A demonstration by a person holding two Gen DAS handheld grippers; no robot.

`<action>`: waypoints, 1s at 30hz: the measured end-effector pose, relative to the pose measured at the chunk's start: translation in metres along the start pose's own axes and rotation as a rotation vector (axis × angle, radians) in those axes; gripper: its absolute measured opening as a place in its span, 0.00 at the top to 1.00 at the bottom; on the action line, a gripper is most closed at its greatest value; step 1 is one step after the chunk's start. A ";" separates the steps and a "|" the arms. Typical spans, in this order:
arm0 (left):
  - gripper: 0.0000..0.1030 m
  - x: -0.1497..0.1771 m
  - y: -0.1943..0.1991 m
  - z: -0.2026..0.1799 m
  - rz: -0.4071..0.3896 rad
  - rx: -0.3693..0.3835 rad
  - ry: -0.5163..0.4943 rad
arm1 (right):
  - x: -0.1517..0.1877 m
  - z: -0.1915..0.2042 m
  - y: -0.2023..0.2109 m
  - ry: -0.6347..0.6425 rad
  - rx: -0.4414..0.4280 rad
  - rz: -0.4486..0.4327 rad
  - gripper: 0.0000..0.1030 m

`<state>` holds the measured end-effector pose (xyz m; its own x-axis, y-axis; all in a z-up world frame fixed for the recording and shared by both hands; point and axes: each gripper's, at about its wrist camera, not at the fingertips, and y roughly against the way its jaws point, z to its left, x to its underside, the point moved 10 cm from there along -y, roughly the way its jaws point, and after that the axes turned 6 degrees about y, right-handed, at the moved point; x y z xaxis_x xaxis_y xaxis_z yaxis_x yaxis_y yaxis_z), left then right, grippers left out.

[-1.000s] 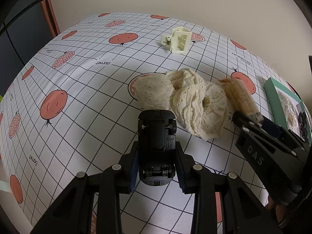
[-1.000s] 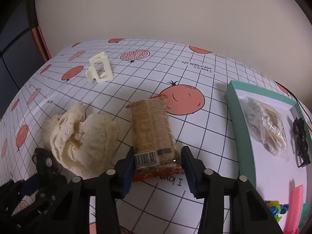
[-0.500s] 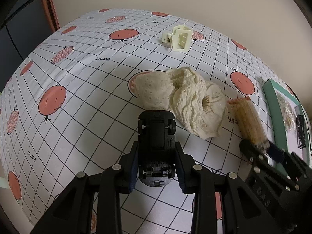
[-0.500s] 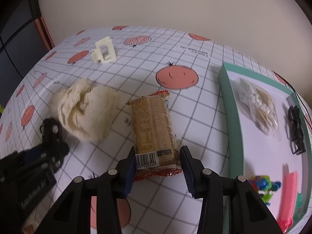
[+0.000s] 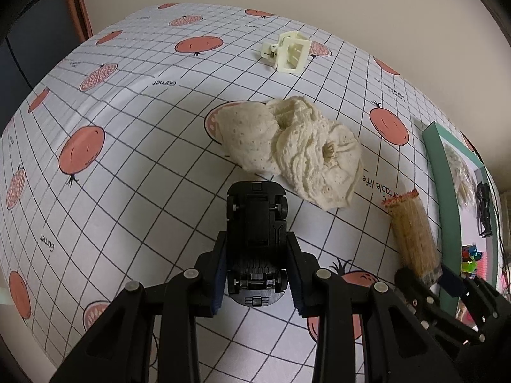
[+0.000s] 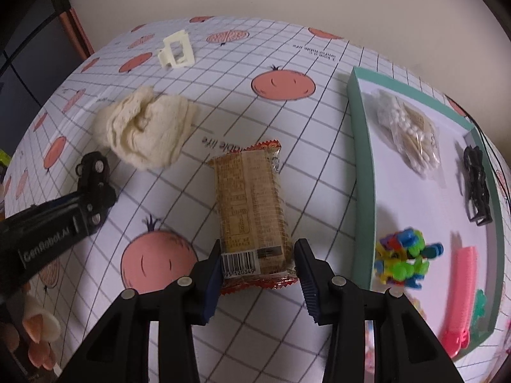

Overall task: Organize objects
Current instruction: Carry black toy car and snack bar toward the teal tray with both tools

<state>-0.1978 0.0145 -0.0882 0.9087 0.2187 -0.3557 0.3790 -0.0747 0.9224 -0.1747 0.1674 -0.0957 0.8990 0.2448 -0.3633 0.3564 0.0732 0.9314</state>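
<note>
- Left tongs (image 5: 257, 274): clamped on black toy car (image 5: 255, 223), underside up, long axis running straight ahead along the fingers, held above the bench (image 5: 127, 159).
- Right tongs (image 6: 259, 266): closed on the barcode end of the biscuit packet (image 6: 252, 204); packet's long axis pointing forward, away from the tongs; raised or resting on the bench, cannot tell.
- Green tray (image 6: 361, 172): just right of the packet, near wall alongside it. Judged: right tongs clearly the nearer to the tray; a short rightward carry over the wall probably enough. Left tongs well apart from it, with the right tongs in between.
- Tray contents, near to far: pink clip (image 6: 460, 296), coloured toy pieces (image 6: 404, 258), black clip (image 6: 477, 188), bag of cotton swabs (image 6: 408, 131).
- Beyond the tongs: cream lace cloth (image 5: 287, 146), crumpled, loose on the bench, just ahead of the car.
- Farthest: cream hair claw (image 5: 289, 51), near the wall.
- Writing: "GenRobot.AI" on left tongs body as seen from right wrist; barcode digits partly legible, "120349"; cloth print reading "Garnet" and a partial "...able life".
</note>
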 end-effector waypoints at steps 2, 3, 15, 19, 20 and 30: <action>0.66 0.002 0.001 0.000 0.008 0.004 0.007 | 0.005 0.000 0.002 0.011 -0.009 0.013 0.56; 0.66 0.004 0.001 -0.001 0.012 0.003 0.005 | 0.008 -0.001 0.003 0.018 -0.009 0.019 0.56; 0.66 0.021 0.006 -0.004 0.058 -0.022 -0.004 | 0.027 -0.001 0.011 0.054 -0.050 0.063 0.56; 0.66 0.024 0.008 -0.007 0.069 0.001 0.026 | 0.030 -0.003 0.014 0.047 -0.059 0.065 0.57; 0.66 0.025 0.008 -0.008 0.071 0.001 0.027 | 0.031 -0.004 0.016 0.047 -0.063 0.063 0.57; 0.66 0.027 0.015 -0.015 0.043 0.008 0.069 | 0.024 -0.013 0.039 0.010 -0.102 -0.014 0.57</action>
<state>-0.1698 0.0342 -0.0814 0.9101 0.2814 -0.3043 0.3415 -0.0930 0.9353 -0.1425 0.1885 -0.0678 0.8913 0.2529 -0.3763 0.3405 0.1743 0.9239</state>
